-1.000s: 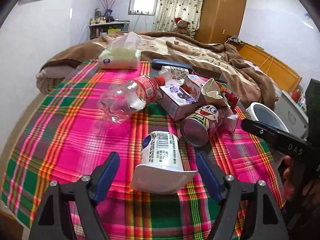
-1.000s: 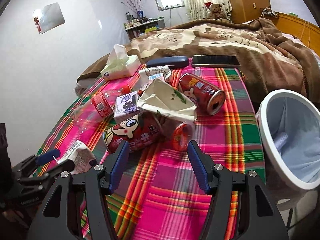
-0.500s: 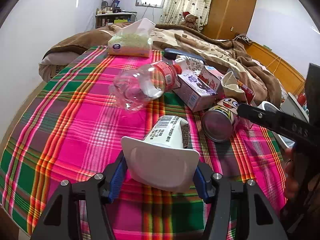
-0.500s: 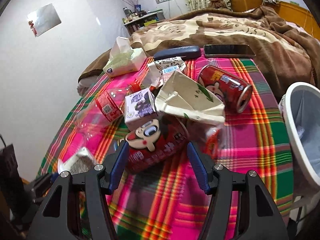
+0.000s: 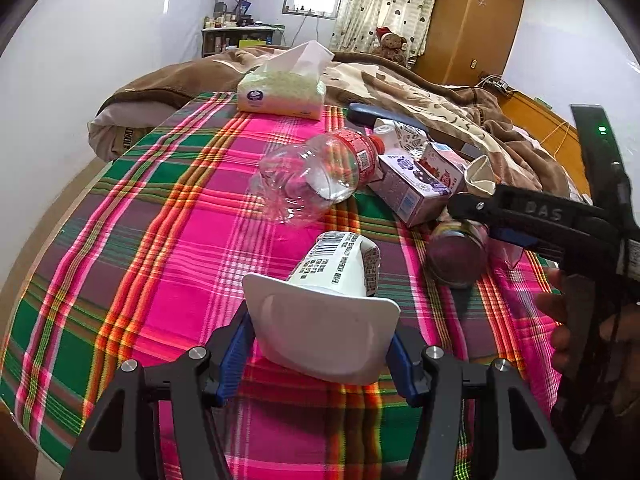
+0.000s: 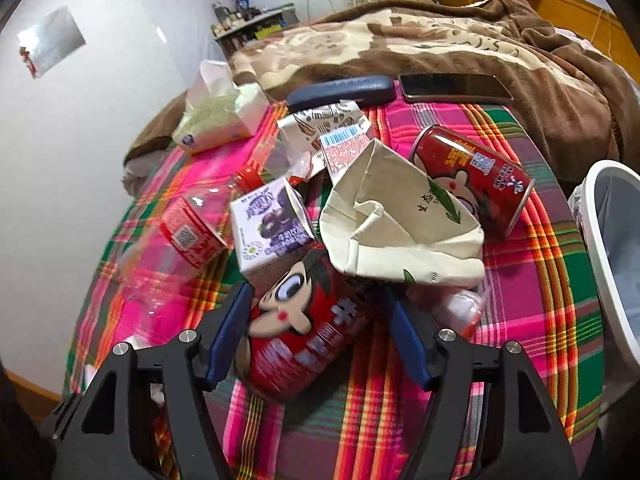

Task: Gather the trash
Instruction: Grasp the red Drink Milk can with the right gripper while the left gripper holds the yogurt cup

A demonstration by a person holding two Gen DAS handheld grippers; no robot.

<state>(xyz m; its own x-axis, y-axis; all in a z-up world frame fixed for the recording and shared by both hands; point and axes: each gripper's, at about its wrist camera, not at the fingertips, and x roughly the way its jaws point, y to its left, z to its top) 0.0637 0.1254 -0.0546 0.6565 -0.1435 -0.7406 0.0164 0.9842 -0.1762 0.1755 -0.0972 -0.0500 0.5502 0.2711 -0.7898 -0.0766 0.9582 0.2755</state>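
A white plastic cup (image 5: 332, 276) lies on its side on the plaid cloth (image 5: 160, 260), wide rim towards the camera. My left gripper (image 5: 318, 334) is shut on that rim, a blue pad against each side. My right gripper (image 6: 316, 316) straddles a red cartoon can (image 6: 308, 344) lying on its side. Its jaws are opening, and a gap shows at the right pad. In the left wrist view one of its fingers (image 5: 536, 212) reaches over that can (image 5: 456, 256). Behind lie a clear bottle (image 5: 316, 176), a purple carton (image 6: 272, 228), a crumpled paper cup (image 6: 396, 224) and a second red can (image 6: 472, 172).
A white bin (image 6: 612, 248) stands off the table's right edge. At the far edge lie a tissue pack (image 5: 280, 92), a dark glasses case (image 6: 340, 90) and a phone (image 6: 456, 88). Beyond them is a bed with a brown blanket (image 6: 540, 60).
My left gripper moved up to the white cup and shut on its rim. My right gripper went forward from bare cloth until the red cartoon can sat between its fingers.
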